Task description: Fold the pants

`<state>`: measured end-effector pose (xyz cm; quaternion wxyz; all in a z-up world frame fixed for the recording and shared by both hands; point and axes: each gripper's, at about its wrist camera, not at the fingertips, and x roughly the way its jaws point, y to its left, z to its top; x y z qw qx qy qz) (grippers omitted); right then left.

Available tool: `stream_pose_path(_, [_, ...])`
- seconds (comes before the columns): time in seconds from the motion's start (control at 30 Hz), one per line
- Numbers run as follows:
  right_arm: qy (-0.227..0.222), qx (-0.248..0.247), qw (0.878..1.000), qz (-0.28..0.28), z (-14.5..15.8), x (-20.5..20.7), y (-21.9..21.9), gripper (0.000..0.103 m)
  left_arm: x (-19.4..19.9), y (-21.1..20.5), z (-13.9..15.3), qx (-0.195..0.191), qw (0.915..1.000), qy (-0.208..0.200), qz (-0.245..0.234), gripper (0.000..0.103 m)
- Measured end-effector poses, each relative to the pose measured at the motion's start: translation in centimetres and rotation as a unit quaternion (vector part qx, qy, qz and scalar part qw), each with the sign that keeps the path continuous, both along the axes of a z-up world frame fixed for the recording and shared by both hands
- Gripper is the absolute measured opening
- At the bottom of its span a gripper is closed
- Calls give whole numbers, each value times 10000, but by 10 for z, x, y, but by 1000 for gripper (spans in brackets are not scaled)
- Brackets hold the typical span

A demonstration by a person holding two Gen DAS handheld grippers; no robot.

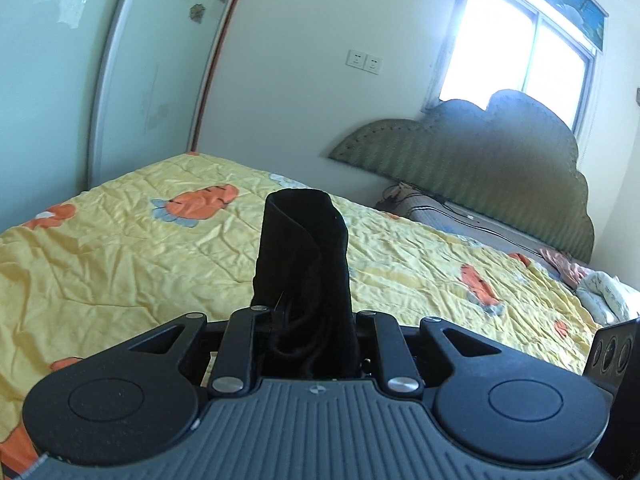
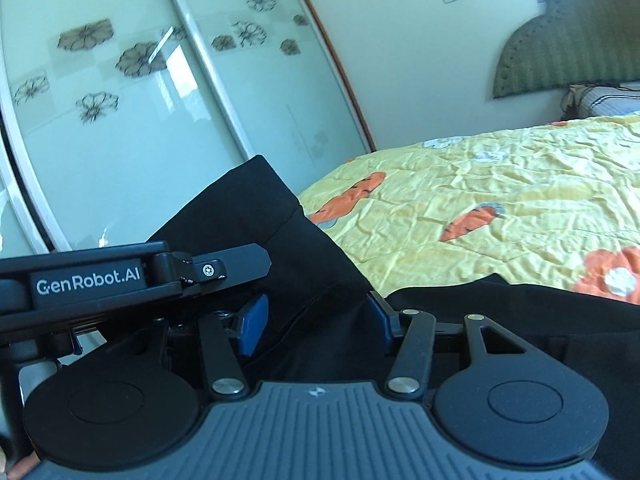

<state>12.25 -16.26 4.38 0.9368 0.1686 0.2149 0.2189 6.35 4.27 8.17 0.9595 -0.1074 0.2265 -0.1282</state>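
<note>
The black pants [image 1: 304,256] are lifted above the bed. In the left wrist view a bunched black fold stands up between my left gripper's jaws [image 1: 308,320], which are shut on it; the fingertips are hidden by the cloth. In the right wrist view the pants [image 2: 280,232] drape between my right gripper's blue pads [image 2: 252,320], and the right gripper [image 2: 316,316] is closed on the cloth. The left gripper's body [image 2: 100,284] sits close at the left of the right gripper. More black cloth [image 2: 520,304] trails right over the bed.
A yellow quilt with orange carrot prints [image 1: 120,248] covers the bed. A green padded headboard [image 1: 480,152] and window stand at the far right. Glass wardrobe doors [image 2: 120,120] run along the left. Crumpled bedding [image 1: 600,288] lies near the headboard.
</note>
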Motion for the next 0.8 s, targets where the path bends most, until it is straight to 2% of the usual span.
stream_pose_path(0.37, [-243,296,9978,-543,-3,-30,-64,53,-19,-76,4,314,9980,-181,-523,19])
stream_pose_path(0.8, [-154,664,9861,-1515,-24,-75,-158,53,-41,-180,-16,626,9877,-232,-1411,19])
